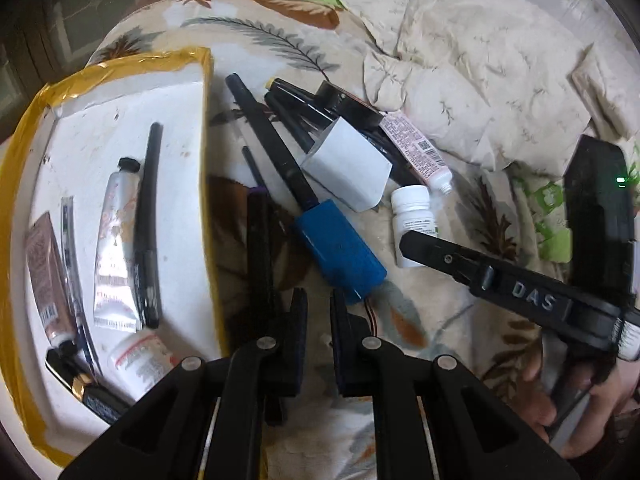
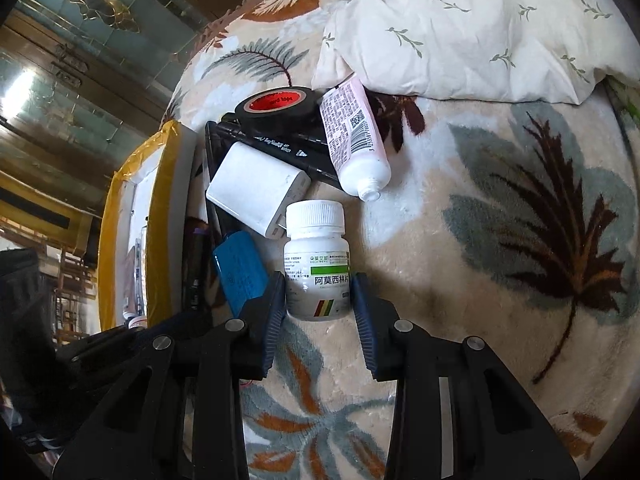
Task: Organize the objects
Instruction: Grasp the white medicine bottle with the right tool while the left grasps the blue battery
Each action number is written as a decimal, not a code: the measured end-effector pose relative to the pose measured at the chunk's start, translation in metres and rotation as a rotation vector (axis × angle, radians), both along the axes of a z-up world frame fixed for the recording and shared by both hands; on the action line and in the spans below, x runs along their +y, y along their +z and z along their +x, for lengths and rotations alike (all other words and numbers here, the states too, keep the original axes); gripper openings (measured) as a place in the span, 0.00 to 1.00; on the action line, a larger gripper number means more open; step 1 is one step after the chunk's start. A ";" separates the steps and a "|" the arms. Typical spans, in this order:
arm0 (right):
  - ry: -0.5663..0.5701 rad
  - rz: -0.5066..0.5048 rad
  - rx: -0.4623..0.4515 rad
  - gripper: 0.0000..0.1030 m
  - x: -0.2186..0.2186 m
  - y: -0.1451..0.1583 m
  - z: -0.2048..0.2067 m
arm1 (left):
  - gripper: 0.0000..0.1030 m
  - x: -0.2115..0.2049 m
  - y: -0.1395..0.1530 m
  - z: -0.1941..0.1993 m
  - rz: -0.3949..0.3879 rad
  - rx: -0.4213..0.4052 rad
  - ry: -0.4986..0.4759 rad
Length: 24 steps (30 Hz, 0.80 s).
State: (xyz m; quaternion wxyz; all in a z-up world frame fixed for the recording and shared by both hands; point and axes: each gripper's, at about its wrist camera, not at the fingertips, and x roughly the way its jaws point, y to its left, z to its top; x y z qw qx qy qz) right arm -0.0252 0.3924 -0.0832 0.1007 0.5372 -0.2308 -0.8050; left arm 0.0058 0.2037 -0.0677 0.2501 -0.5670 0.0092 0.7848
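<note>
My right gripper [image 2: 319, 280] is shut on a white pill bottle [image 2: 316, 264] lying on the leaf-print blanket, one pad on each side of its label. In the left wrist view the bottle [image 1: 412, 216] lies under one of that gripper's fingers [image 1: 480, 268]. My left gripper [image 1: 319, 300] hovers just right of the yellow-taped white box [image 1: 206, 120], its pads a narrow gap apart with nothing between them. Ahead of it lie a blue battery pack [image 1: 340, 252], a white charger [image 1: 348, 164], black markers [image 1: 272, 140], a black tape roll [image 2: 276, 104] and a pink-white tube [image 2: 356, 140].
The box holds a silver tube [image 1: 114, 240], a black pen [image 1: 146, 224], a brown tube [image 1: 42, 272] and a small white bottle [image 1: 140, 360]. A crumpled quilt [image 2: 460, 20] lies behind the pile. A person's hand [image 1: 580, 400] grips the right tool. A cabinet [image 2: 60, 80] stands at left.
</note>
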 end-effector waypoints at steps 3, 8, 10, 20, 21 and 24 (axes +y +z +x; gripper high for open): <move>-0.002 -0.014 -0.002 0.33 0.002 -0.001 0.001 | 0.22 -0.004 -0.003 0.003 0.002 0.008 0.026; 0.002 -0.018 0.000 0.33 0.002 -0.001 0.001 | 0.46 0.005 0.003 -0.007 0.012 0.034 0.060; -0.002 -0.019 -0.002 0.33 0.004 0.000 0.002 | 0.55 0.014 0.002 -0.014 0.046 -0.020 0.103; -0.006 -0.018 -0.007 0.34 0.018 0.001 0.004 | 0.55 0.056 -0.019 -0.033 -0.098 -0.013 0.082; -0.006 -0.010 -0.005 0.34 0.018 0.001 0.002 | 0.55 0.056 -0.018 -0.032 -0.090 -0.017 0.087; 0.003 -0.003 -0.014 0.34 0.017 -0.001 -0.001 | 0.47 0.058 -0.020 -0.030 -0.122 -0.012 0.059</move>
